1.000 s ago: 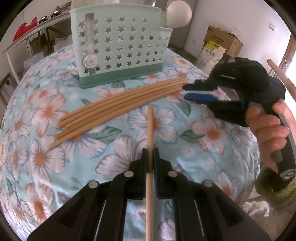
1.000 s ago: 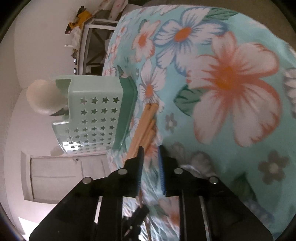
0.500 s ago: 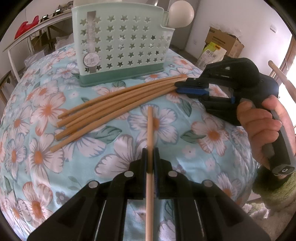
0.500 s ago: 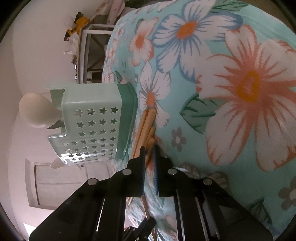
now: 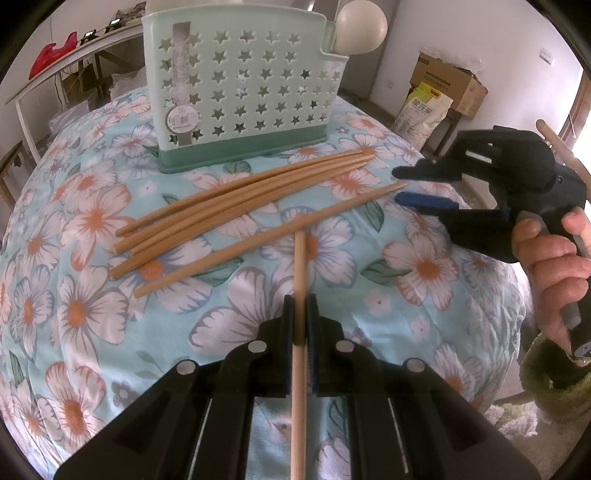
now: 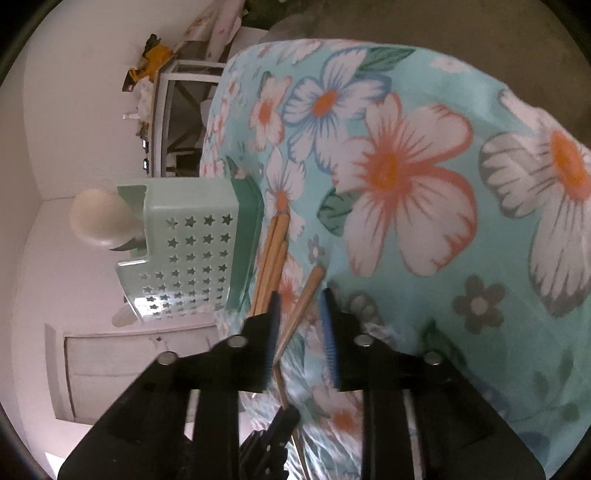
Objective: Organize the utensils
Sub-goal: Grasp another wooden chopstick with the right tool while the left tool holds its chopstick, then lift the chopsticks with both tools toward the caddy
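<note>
My left gripper (image 5: 300, 317) is shut on a wooden chopstick (image 5: 299, 280) that points forward over the floral cloth. Several more chopsticks (image 5: 236, 199) lie in a bundle in front of the mint star-holed utensil basket (image 5: 243, 88); one chopstick (image 5: 266, 240) lies apart, nearer me. My right gripper (image 5: 402, 184) is open at the right, its tips by the end of that separate chopstick. In the right wrist view the open gripper (image 6: 301, 328) has that chopstick's end (image 6: 306, 291) between its jaws, untouched. The basket (image 6: 192, 258) shows there too.
A white round-headed utensil (image 5: 362, 26) stands in the basket. The table with the floral cloth (image 5: 424, 266) drops off at the right. Cardboard boxes and a bag (image 5: 436, 96) stand on the floor behind. A shelf (image 5: 62, 74) is at the far left.
The right gripper closed on one chopstick's end, dragged it out of the bundle toward me, then opened and backed off to the right. The left gripper kept hold of its chopstick.
</note>
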